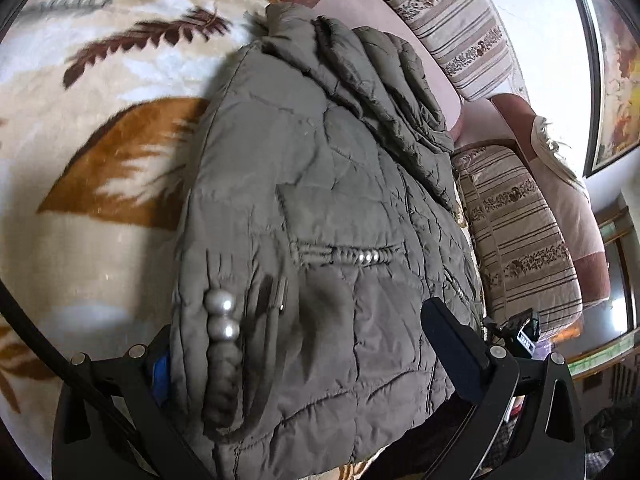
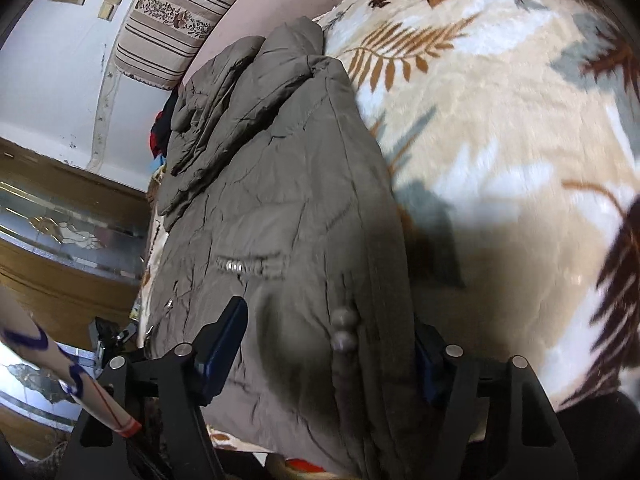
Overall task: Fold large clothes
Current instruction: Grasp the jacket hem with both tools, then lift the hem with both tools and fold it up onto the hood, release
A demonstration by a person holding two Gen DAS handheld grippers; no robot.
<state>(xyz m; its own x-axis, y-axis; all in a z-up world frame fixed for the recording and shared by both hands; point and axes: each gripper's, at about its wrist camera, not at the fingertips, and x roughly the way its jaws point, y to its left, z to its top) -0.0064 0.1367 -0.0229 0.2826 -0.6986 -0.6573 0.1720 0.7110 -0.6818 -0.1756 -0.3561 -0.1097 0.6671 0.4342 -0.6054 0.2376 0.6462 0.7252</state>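
Observation:
An olive-grey quilted jacket lies folded lengthwise on a leaf-patterned blanket, a sleeve folded over its far end. It has a zipped pocket and pearl-like beads. My left gripper is open, its fingers straddling the jacket's near end. In the right wrist view the jacket fills the middle. My right gripper is open too, its fingers on either side of the jacket's near hem; the right finger is partly hidden by the fabric.
Striped cushions and a pink sofa back line the far side. A framed picture hangs on the wall. A wooden cabinet with glass stands to the left. The blanket spreads to the right.

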